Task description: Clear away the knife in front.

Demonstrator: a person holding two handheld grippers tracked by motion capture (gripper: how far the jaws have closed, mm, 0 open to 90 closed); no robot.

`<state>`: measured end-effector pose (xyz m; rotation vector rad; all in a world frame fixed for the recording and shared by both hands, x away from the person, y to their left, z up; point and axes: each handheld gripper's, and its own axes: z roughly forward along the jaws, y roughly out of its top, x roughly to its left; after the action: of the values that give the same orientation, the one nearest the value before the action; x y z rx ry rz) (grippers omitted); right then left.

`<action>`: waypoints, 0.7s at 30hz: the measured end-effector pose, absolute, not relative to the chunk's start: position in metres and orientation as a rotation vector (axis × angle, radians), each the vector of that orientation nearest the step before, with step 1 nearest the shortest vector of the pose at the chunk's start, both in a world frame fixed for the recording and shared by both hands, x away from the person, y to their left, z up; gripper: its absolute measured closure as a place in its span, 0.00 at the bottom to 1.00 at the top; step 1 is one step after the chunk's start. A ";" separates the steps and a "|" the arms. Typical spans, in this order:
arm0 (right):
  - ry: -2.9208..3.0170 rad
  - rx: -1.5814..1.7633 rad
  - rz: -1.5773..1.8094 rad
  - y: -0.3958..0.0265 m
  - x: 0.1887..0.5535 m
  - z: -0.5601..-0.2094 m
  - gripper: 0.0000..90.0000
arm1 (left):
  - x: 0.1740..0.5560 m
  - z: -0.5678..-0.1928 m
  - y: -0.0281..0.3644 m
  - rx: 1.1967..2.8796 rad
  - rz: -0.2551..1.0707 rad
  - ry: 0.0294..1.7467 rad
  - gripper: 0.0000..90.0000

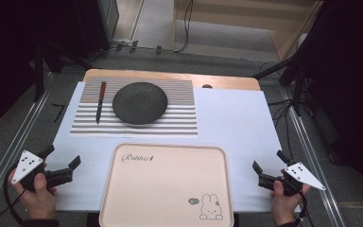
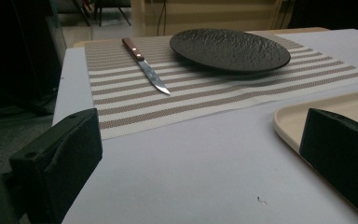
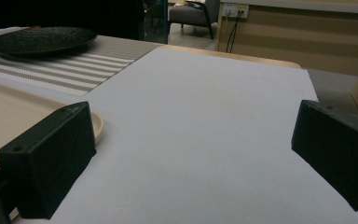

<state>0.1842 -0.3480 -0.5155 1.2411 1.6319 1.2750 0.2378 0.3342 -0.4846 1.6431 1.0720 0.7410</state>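
A black textured plate (image 1: 140, 102) rests on a striped placemat (image 1: 179, 120) at the back of the table. Left of it on the mat lies a knife (image 1: 100, 100) with a brown handle. A beige tray (image 1: 165, 189) with a rabbit drawing sits at the front centre, with nothing on it. My left gripper (image 1: 62, 156) is open and holds nothing, low over the white cover left of the tray. My right gripper (image 1: 268, 161) is open with nothing in it, right of the tray. The left gripper view shows the knife (image 2: 145, 67), the plate (image 2: 229, 49) and the tray's corner (image 2: 298, 116) ahead.
A white cover (image 1: 236, 123) spreads over the wooden table (image 1: 170, 75). Metal rails run along the floor on both sides, with cables and stands beyond. In the right gripper view, bare white cover (image 3: 205, 116) lies ahead, the tray's rim (image 3: 95, 126) at left.
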 end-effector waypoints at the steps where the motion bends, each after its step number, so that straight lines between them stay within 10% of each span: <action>1: 1.632 1.242 1.277 -0.348 0.184 -0.515 0.00 | 0.238 -0.484 0.335 1.643 0.736 1.069 0.00; 21: 1.634 1.232 1.294 -0.349 0.184 -0.516 0.00 | 0.242 -0.457 0.318 1.639 0.757 1.072 0.00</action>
<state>0.1840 -0.3489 -0.5160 1.2324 1.6339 1.2944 0.2421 0.3180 -0.4574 1.6390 1.0721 0.7565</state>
